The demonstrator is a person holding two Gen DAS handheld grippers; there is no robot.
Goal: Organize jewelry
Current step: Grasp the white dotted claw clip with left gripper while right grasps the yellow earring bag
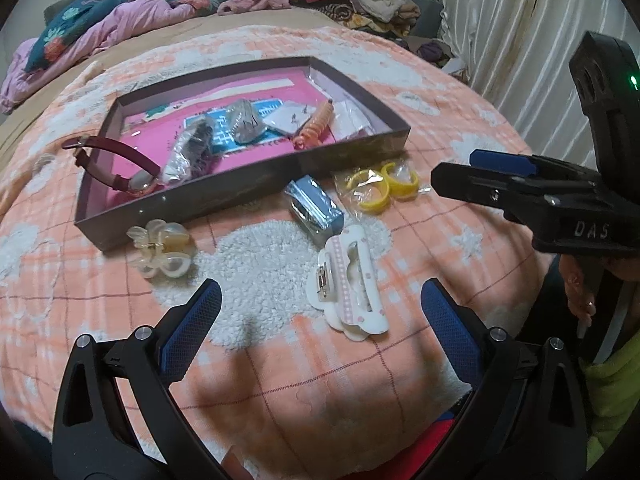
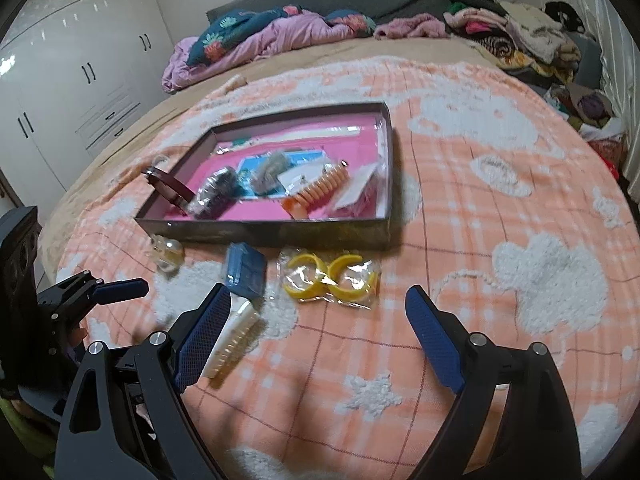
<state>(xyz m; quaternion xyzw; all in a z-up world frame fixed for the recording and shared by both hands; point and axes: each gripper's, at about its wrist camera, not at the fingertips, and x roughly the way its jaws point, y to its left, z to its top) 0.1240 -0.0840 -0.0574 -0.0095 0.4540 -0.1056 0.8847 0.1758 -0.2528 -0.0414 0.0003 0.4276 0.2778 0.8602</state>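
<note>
Hovering over the bed (image 1: 460,92), we see both tools empty: the left hand-held gripper (image 1: 320,300) is spread wide just above the white hair clip (image 1: 350,280), and the right hand-held gripper (image 2: 316,304) is spread too, near the bagged yellow bangles (image 2: 330,278). The box (image 1: 240,196) sits farther back, already holding a watch (image 1: 116,164), an orange clip (image 1: 316,126) and wrapped pieces. Loose in front of it: a clear claw clip (image 1: 160,254), a small blue case (image 1: 316,210), the white clip and the bangles. We judge the white clip light, rigid plastic (smooth, so likely slippery); best pinched across its narrow sides near the hinge. The bangle bag looks crinkly and slick, so grabbing through a ring seems safer than film alone.
</note>
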